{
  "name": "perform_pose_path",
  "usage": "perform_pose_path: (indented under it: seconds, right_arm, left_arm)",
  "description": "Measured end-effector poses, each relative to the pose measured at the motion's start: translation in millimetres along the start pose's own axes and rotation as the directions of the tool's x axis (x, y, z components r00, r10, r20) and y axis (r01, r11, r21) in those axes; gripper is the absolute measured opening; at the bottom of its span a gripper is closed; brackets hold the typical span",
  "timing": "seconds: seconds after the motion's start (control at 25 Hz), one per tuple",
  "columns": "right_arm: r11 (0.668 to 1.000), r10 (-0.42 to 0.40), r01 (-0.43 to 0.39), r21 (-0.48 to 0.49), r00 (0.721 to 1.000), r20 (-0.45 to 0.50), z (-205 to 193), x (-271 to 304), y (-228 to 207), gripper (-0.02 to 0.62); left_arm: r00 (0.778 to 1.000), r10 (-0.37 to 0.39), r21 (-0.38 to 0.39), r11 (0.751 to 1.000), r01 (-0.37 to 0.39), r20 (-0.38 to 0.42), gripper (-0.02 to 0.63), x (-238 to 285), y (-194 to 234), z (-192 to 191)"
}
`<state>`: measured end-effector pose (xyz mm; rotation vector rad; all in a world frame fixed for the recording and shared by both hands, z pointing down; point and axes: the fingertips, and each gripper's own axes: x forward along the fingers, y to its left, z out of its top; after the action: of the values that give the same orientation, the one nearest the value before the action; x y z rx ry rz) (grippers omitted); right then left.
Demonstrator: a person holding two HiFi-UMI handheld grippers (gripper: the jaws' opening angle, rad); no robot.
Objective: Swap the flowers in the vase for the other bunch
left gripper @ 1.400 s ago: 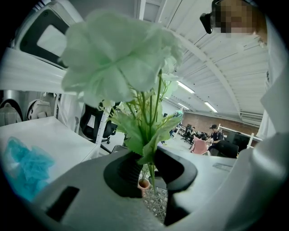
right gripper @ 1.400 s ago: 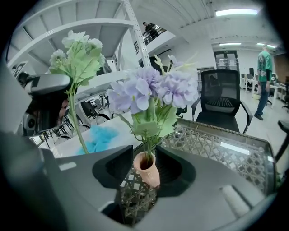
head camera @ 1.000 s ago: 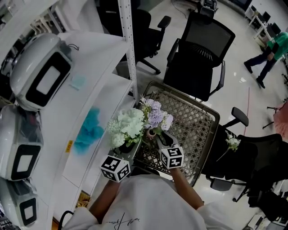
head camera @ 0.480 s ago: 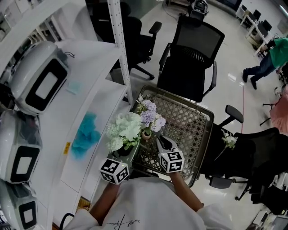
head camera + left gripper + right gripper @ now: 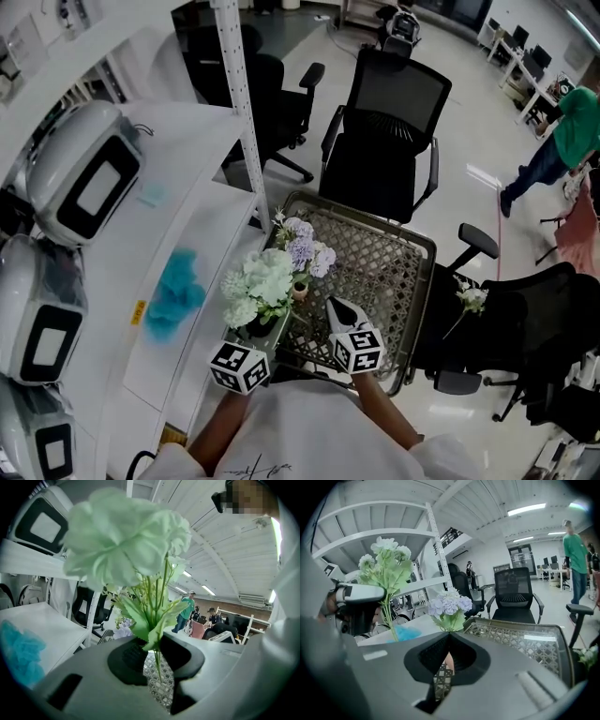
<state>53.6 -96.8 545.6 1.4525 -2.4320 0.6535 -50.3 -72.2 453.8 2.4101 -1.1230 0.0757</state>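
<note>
The vase point(image 5: 300, 289), small and pinkish, stands at the near left edge of the mesh table point(image 5: 398, 272) and holds the purple bunch point(image 5: 302, 251), which rises upright out of its neck.

Just left of the vase, the left claw point(image 5: 262, 325) is clenched on the thin green stems of the pale green bunch point(image 5: 261, 281). The left gripper view shows the stems running up between the two jaws, the leaves and the big pale blooms spreading above them. This bunch hangs in the air, its heads nearly touching the purple blooms over the vase.

Just right of the vase and a little nearer the person, the right claw point(image 5: 332, 305) points at it with its jaws clenched tip to tip. In the right gripper view the vase shows pink behind the jaws.

Further left of the vase, a turquoise fluffy thing point(image 5: 175, 287) lies on a white shelf point(image 5: 202, 187). Beyond the vase, across the mesh table, a black office chair point(image 5: 389, 131) stands.
</note>
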Motion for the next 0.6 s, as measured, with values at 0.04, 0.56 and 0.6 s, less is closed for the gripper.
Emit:
perform_pose_path:
  seconds: [0.04,0.56,0.6]
  right_arm:
    - [1.0,0.002,-0.002,0.0,1.0,0.005,1.4,-3.2,0.5,0.006]
    - [1.0,0.017,-0.017,-0.008,0.997,0.076,17.6,-42.7,8.0,0.006]
    - [1.0,0.018,-0.017,-0.009,0.997,0.08,18.7,-45.4,7.9,0.006]
  left_arm:
    - [1.0,-0.003,0.002,1.0,0.003,0.001,0.087,-0.3,-2.5,-0.6]
    - [1.0,-0.028,-0.001,1.0,0.028,-0.008,0.087,-4.6,-25.8,-15.3]
    - [1.0,-0.029,0.002,1.0,0.029,-0.008,0.087,-4.1,-27.3,-15.8]
